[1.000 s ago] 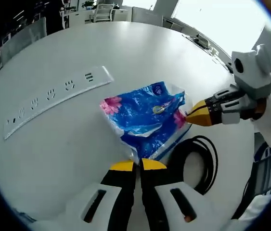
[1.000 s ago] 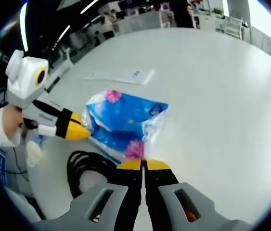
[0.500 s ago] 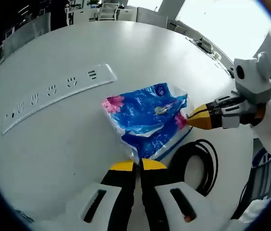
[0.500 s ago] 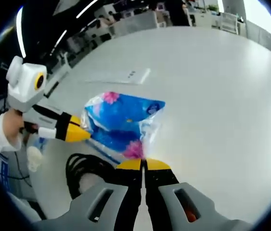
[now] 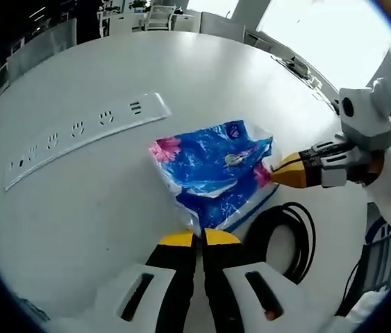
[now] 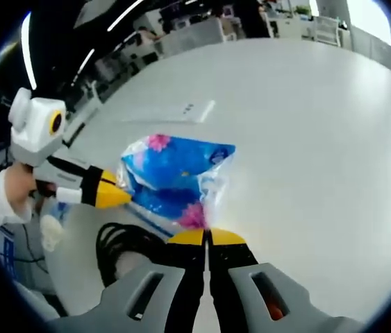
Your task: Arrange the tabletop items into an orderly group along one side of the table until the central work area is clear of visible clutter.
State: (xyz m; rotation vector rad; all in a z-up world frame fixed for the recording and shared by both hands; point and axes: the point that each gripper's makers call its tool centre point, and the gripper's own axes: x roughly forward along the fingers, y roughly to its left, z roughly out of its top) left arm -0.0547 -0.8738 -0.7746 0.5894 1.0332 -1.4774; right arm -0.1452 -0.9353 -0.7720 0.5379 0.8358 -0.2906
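Packet: blue plastic-wrapped tissue pack (image 5: 212,170) (image 6: 174,173) with pink flowers, lying near the table's edge, just beside a cable coil.
Position: well short of the table's far side, close to the person's end; bottom corner at the left gripper's tips, one side corner at the right gripper's tips.
Handling: judged light and soft, with slack, slippery film loose at the corners; likely to sag or twist if lifted by one corner alone.
Where to hold: by the gathered film at two opposite corners, or across the firmer body of the pack for a surer carry.
Left gripper (image 5: 199,238) (image 6: 115,196): jaws closed, yellow tips pinching the wrapper's lower corner in the left gripper view.
Right gripper (image 6: 207,237) (image 5: 283,171): jaws closed, tips apparently nipping the film at the pack's other corner; actual purchase on the wrapper hard to confirm at this angle.
Cable coil (image 5: 285,239) (image 6: 122,243): black loop lying flat, touching or just under the pack's edge.
Power strip (image 5: 84,139) (image 6: 171,109): long white socket bar, lying apart from the pack toward the table's middle.
Table (image 5: 181,76) (image 6: 320,139): broad white round top.
Risk: thin film may slip or tear under a hard pull.
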